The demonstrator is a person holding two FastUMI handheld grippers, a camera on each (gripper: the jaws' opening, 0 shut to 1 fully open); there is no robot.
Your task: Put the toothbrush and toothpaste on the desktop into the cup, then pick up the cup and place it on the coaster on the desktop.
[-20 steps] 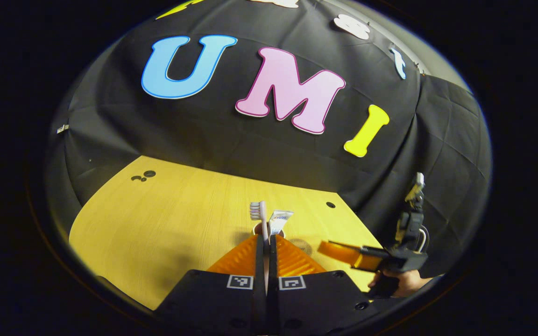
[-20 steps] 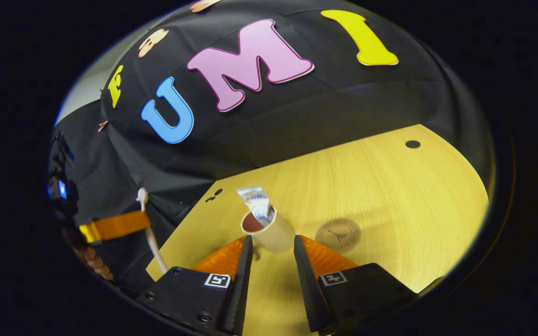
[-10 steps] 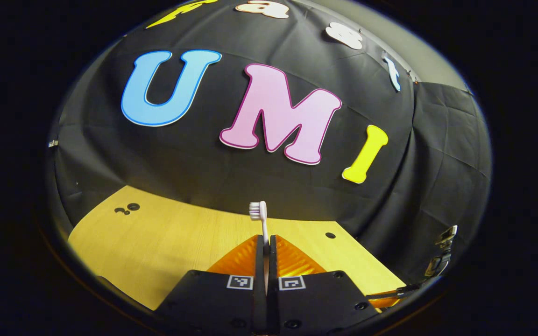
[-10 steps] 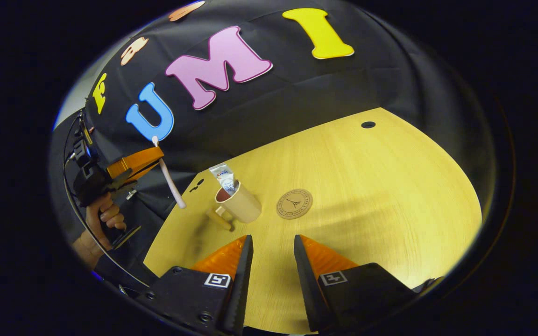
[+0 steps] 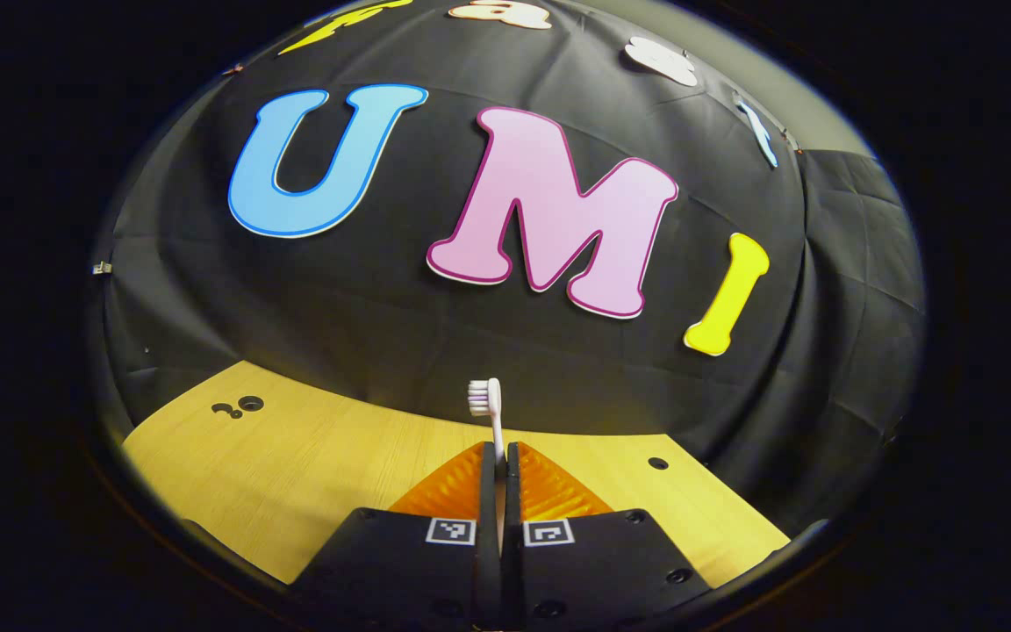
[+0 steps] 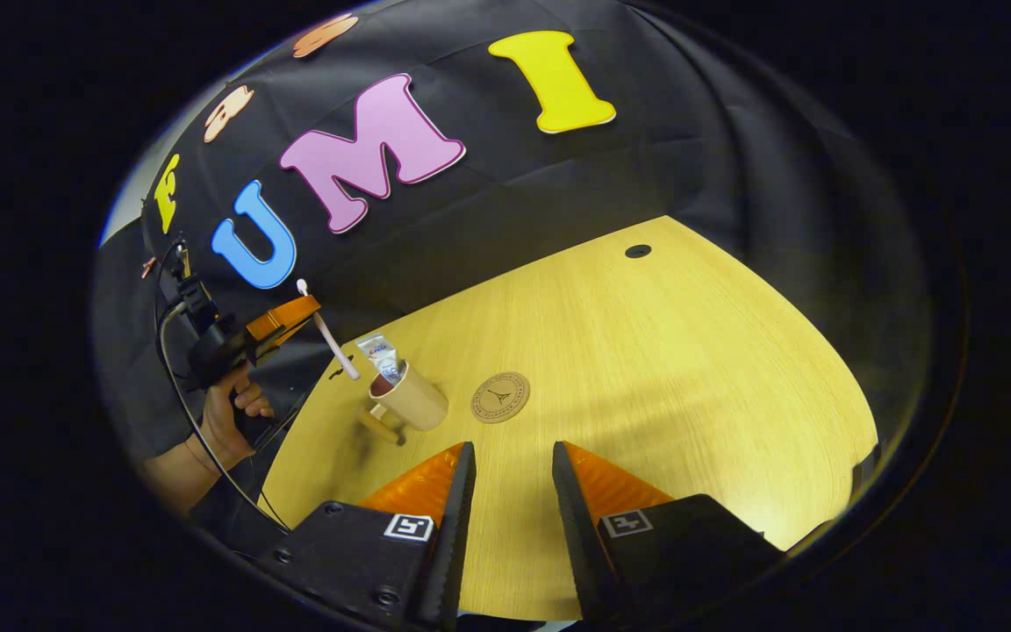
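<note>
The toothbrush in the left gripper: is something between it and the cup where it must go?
Nothing visible blocks it. The toothbrush hangs in the air beside the cup; the toothpaste takes part of the opening, leaving room.

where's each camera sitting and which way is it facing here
Left gripper view: rides the left gripper, facing the far wall over the desktop; its fingers pinch the toothbrush.
Right gripper view: rides the open right gripper, looking down at the cup, toothpaste and coaster; a hand holds the left gripper.
Shared: toothbrush, desktop.
</note>
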